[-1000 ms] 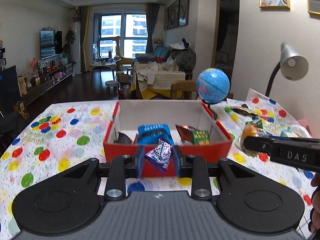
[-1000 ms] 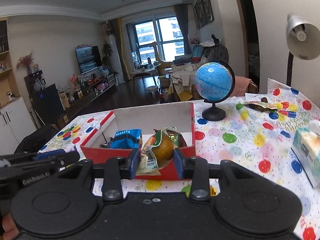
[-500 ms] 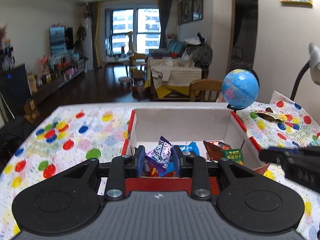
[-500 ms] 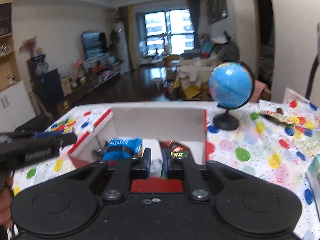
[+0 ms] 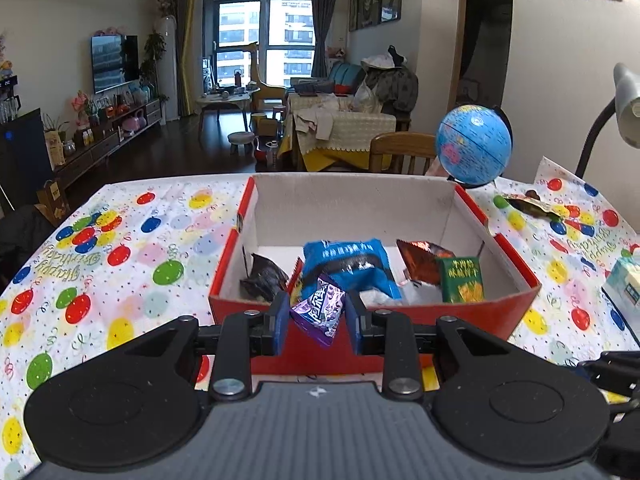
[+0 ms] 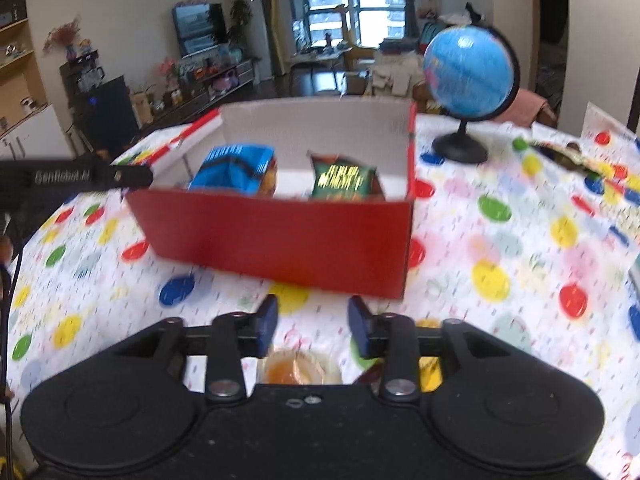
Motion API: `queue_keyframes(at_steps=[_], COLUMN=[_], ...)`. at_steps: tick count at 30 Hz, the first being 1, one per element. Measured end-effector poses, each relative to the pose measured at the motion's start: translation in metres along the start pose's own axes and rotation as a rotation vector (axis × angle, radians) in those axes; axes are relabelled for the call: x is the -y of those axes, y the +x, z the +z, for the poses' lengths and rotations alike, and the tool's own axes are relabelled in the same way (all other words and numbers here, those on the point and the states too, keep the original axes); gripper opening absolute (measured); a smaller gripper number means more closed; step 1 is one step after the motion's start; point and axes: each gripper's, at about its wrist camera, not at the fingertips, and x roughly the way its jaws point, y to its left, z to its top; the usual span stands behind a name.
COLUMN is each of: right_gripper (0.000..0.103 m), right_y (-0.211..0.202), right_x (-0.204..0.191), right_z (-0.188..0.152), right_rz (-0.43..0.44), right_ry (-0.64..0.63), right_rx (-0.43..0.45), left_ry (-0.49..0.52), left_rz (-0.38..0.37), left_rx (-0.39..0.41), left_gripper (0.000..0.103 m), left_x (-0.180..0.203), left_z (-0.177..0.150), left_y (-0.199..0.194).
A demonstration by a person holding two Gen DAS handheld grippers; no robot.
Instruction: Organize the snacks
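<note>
Left wrist view, left gripper (image 5: 317, 322) fingers clamping purple snack packet (image 5: 319, 311) before red box (image 5: 516, 309); right gripper (image 6: 312, 325) fingers opening, nothing between them, above table (image 6: 496, 240)

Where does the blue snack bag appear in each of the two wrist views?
Left wrist view: blue snack bag at picture centre, inside the red box, just beyond the left gripper.
Right wrist view: upper left of centre, in the box's left half.
Shared landmark: globe.

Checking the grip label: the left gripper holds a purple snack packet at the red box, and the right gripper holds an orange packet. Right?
Not quite. The right gripper is empty, jaws opening, as the right wrist view shows. The left gripper does hold the purple packet at the red box.
</note>
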Motion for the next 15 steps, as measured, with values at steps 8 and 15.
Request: queue_keyframes(at_steps=[8,15], right_gripper=[0.067,0.070], right_y=[0.012,0.025], right_x=[-0.009,-0.014], right_z=[-0.024,-0.030], right_rz=[0.034,0.030], right_ry=[-0.042,-0.084], right_rx=[-0.047,-0.087], left_ry=[0.007,0.002], left_rz=[-0.001,0.021], left_rx=[-0.022,-0.053], left_gripper=[0.029,0.029], left_x=[0.002,-0.006], left_z=[-0.015,-0.032], left_y=[0.001,0.009])
